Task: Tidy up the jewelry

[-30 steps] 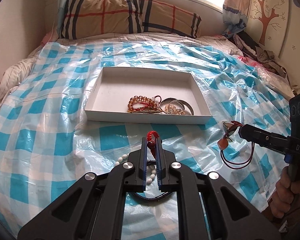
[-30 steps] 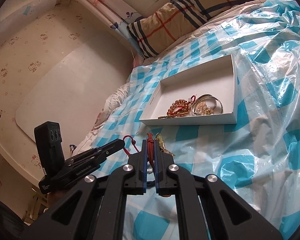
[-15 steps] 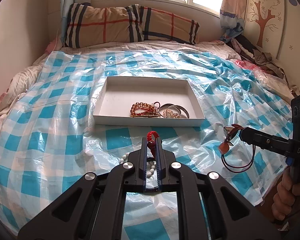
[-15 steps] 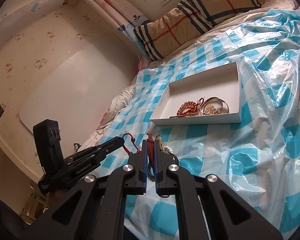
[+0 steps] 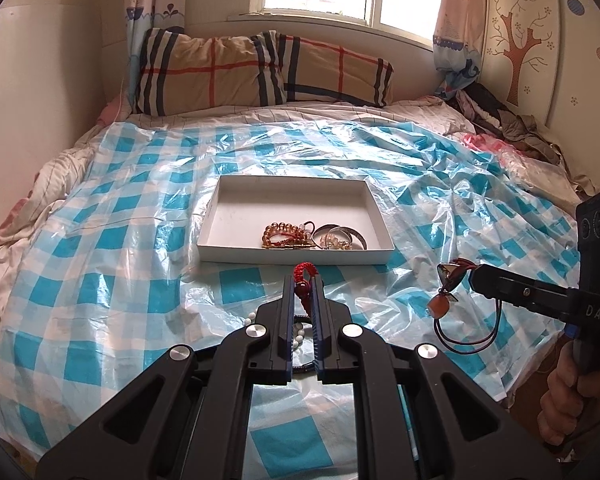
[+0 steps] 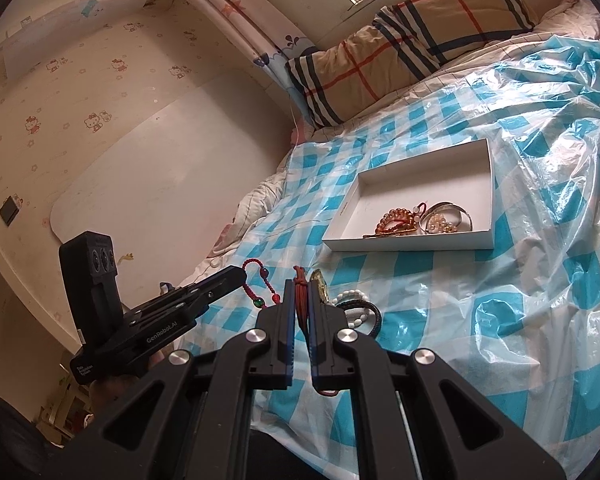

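Presently: two pieces in carriage, white tray [image 5: 220, 204] at twelve o'clock.
Left gripper [image 5: 303, 286] fingers clamp red braided bracelet [image 5: 302, 276]; right gripper [image 6: 300, 294] fingers clamp corded pendant [image 5: 446, 280]. Judged best: carry above the rim, release separately.

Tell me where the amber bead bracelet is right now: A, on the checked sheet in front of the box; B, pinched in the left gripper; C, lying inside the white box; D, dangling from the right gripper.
C: the amber bead bracelet lies on the floor of the white box, next to the silver bangle, with neither gripper touching it.
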Available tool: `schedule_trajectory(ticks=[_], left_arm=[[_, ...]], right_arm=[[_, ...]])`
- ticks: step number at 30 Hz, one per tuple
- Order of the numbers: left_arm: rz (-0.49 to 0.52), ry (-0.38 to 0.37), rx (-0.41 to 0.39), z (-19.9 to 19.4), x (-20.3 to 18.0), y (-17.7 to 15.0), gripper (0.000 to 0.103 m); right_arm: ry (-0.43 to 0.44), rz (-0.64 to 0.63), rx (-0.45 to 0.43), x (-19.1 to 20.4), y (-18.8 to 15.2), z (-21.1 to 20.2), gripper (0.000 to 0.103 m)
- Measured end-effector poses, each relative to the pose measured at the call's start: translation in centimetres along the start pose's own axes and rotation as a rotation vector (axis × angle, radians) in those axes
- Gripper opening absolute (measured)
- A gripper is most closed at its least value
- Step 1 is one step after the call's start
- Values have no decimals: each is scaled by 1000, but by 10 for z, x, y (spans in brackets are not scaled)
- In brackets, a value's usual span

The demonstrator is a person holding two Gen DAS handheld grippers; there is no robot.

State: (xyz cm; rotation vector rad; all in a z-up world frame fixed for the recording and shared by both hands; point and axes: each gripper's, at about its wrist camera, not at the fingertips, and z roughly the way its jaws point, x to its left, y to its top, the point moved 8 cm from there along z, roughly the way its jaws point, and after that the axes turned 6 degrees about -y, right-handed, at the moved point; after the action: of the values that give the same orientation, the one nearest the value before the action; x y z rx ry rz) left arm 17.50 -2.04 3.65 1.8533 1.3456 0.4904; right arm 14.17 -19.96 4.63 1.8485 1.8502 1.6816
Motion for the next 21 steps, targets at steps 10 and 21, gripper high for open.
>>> schedule_trajectory(ticks=[10,21], left_arm=[[2,3,-37,-27,-5,3,7],[-6,0,-27,-18,-2,3,7]], right_arm=[[9,-21,-32,16,3,-15,7],[6,-17,-19,8,1,-7,7]])
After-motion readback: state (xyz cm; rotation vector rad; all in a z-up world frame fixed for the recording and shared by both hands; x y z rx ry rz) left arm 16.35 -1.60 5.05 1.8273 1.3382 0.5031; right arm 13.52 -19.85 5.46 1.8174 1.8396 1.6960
